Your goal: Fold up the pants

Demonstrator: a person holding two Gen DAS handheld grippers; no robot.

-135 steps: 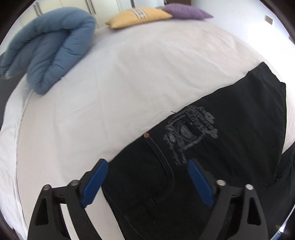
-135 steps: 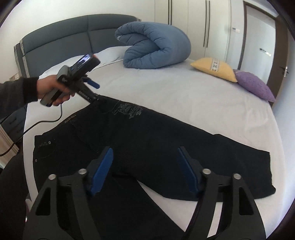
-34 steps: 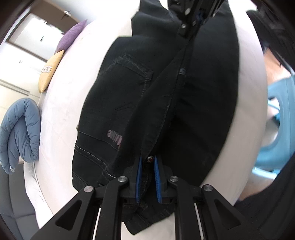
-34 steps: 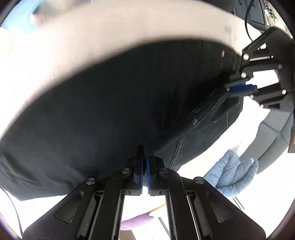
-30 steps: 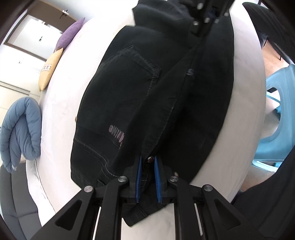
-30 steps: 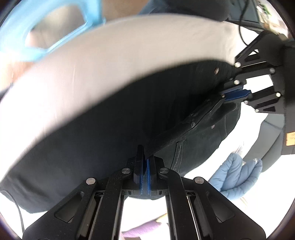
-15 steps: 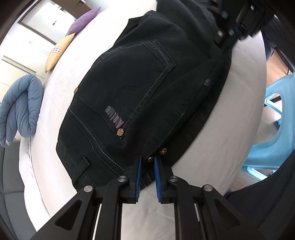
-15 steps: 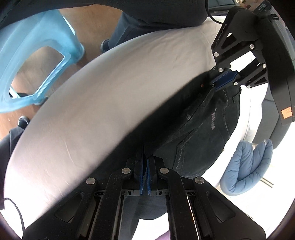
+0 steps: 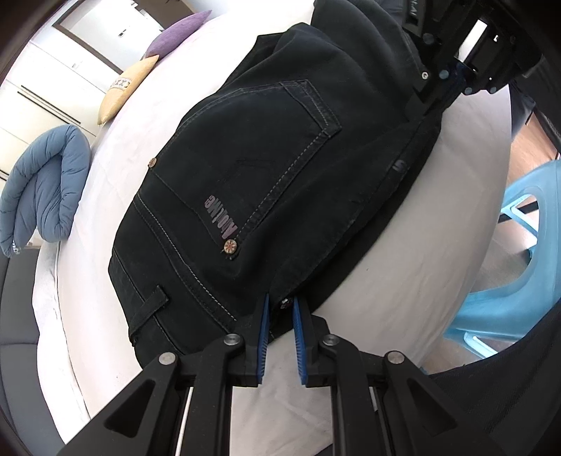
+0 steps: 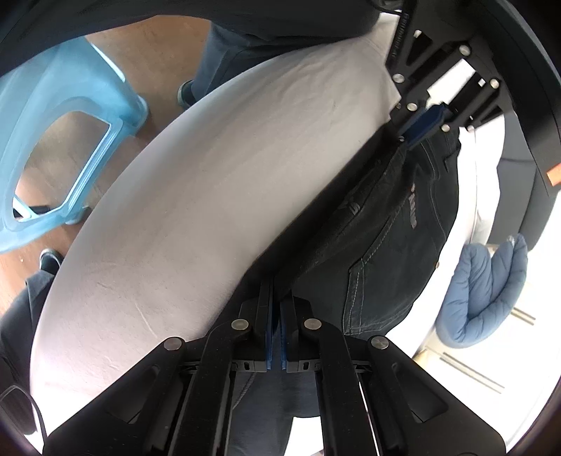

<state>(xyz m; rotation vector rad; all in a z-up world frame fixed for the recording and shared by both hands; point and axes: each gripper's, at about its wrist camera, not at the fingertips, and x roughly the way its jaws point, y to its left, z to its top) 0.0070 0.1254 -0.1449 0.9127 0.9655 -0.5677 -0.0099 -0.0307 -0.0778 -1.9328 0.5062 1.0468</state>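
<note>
The black pants (image 9: 266,175) lie doubled over on the white bed (image 9: 403,280), back pocket up. My left gripper (image 9: 280,308) is shut on the waistband edge near a rivet. My right gripper (image 10: 276,301) is shut on the same folded edge farther along. The right gripper shows in the left wrist view (image 9: 452,75) at the top right. The left gripper shows in the right wrist view (image 10: 420,124), gripping the pants (image 10: 392,228) at the bed's edge.
A rolled blue duvet (image 9: 42,189) lies on the far side of the bed, with a yellow pillow (image 9: 122,87) and a purple pillow (image 9: 178,31) beyond. A light blue plastic stool (image 9: 519,266) stands on the wooden floor beside the bed; it also shows in the right wrist view (image 10: 59,140).
Both grippers took hold of the pants and swung the held edge over. In the last second the pants settled lower and flatter on the bed, back pocket now facing up.
</note>
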